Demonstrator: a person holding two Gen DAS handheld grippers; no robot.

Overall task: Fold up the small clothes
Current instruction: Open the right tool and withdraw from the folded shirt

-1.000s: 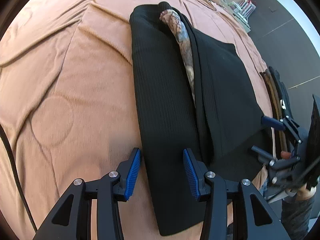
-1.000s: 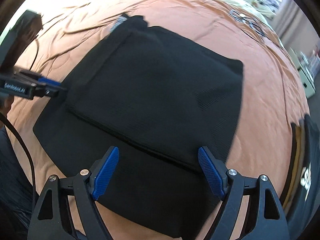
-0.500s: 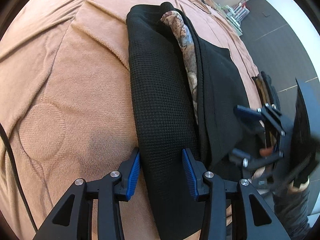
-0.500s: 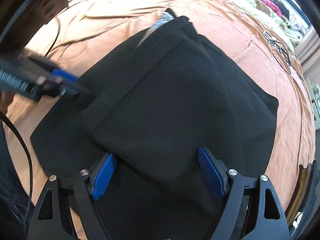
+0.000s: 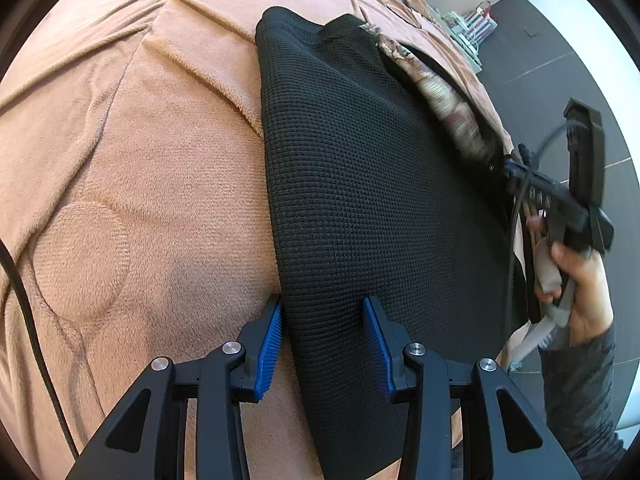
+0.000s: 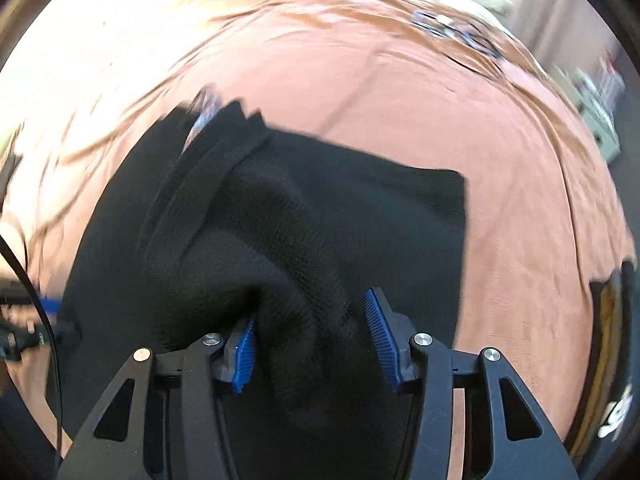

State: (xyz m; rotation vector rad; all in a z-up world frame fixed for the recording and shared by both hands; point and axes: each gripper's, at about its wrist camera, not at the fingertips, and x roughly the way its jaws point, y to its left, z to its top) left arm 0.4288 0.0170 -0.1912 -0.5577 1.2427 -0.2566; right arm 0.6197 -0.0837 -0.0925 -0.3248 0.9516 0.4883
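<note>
A black waffle-knit garment (image 5: 360, 184) lies partly folded on the orange-brown bedspread (image 5: 160, 160); a patterned brown lining (image 5: 444, 100) shows at its fold. My left gripper (image 5: 322, 344) is open and straddles the garment's near left edge, close to the fabric. In the right wrist view the same garment (image 6: 340, 208) is bunched into a raised ridge between the blue pads of my right gripper (image 6: 312, 340), which is narrowed around it with a gap still showing. The right gripper also appears in the left wrist view (image 5: 516, 168) at the garment's right edge, held by a hand.
The bedspread (image 6: 440, 100) stretches away on all sides with creases and a quilted circle (image 5: 80, 256). A black cable (image 5: 24, 304) runs along the left. Dark clothes with brown stripes (image 6: 608, 320) lie at the bed's right edge. Floor and shelves are beyond.
Both grippers moved in low onto the garment. The right gripper's jaws narrowed and the cloth bunched up between them. The left gripper slid forward over the near left edge.
</note>
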